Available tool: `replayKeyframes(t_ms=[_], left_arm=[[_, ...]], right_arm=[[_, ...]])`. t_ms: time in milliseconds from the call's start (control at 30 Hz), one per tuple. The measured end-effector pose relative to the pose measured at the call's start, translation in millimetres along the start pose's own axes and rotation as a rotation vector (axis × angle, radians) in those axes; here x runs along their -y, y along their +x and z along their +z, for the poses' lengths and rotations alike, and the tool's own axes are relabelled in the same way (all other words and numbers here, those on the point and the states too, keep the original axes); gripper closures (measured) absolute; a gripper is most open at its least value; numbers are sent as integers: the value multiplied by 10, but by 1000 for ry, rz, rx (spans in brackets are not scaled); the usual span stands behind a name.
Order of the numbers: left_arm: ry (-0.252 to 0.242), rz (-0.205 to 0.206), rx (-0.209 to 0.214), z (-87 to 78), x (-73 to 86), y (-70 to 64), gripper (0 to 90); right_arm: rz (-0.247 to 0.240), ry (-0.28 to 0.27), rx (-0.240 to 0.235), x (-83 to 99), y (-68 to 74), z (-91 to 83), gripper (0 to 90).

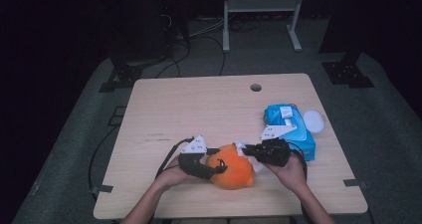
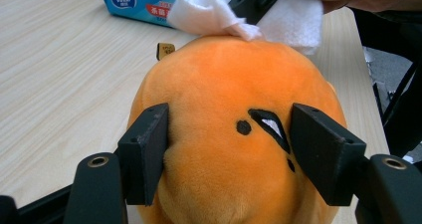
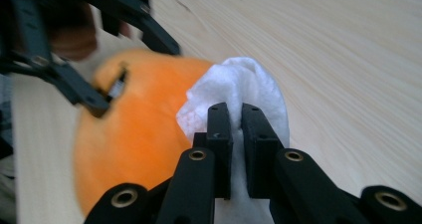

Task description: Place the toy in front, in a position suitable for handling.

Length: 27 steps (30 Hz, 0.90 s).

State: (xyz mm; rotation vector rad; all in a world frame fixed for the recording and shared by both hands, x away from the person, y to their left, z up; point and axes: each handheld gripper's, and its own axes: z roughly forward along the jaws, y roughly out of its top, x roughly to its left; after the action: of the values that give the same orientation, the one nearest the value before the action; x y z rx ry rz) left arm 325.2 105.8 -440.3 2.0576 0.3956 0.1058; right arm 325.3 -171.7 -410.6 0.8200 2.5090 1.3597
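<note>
At table's near edge, left gripper (image 1: pixel 217 160) clamps both jaws against sides of round orange plush toy (image 1: pixel 230 172) on light wooden table (image 1: pixel 199 104). Right gripper (image 1: pixel 247 150) pinches crumpled white tissue (image 3: pixel 239 87) tight, touching toy's top. Farther right lies blue wet-wipe pack (image 1: pixel 298 129).

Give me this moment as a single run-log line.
left gripper: shut on orange plush toy | right gripper: shut on white wipe, wipe touching toy's top | blue wipe pack: on table, right
</note>
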Motion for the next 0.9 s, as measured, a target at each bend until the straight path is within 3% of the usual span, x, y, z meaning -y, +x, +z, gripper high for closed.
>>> replayKeyframes(t_ms=[100, 167, 267, 367, 533, 633, 733, 767, 833, 900], left_arm=[[-1, -19, 10, -15, -18, 13, 299], [-8, -59, 38, -53, -53, 37, 211], [-12, -89, 55, -80, -80, 49, 114], [2, -113, 59, -83, -83, 58, 82], [30, -155, 126, -43, -58, 61, 43], [72, -148, 189, 65, -35, 18, 36], [77, -126, 215, 109, -28, 0, 52], [71, -116, 213, 94, -36, -7, 100], [38, -66, 190, 31, -74, -22, 287], [-44, 11, 125, -34, -136, -77, 357]], right_arm=[[-31, 8, -16, -56, 92, 46, 829], [-29, 20, -34, -43, 111, 84, 828], [-46, 37, -63, -37, 177, 63, 827], [-89, 47, -91, -17, 284, 21, 827], [-113, 66, -116, 98, 425, -67, 828], [-117, 67, -138, 175, 481, -119, 828], [-120, 69, -141, 224, 533, -158, 827], [-126, 67, -135, 228, 536, -171, 827], [-117, 53, -124, 211, 523, -211, 828], [-119, 34, -112, 168, 506, -268, 830]])
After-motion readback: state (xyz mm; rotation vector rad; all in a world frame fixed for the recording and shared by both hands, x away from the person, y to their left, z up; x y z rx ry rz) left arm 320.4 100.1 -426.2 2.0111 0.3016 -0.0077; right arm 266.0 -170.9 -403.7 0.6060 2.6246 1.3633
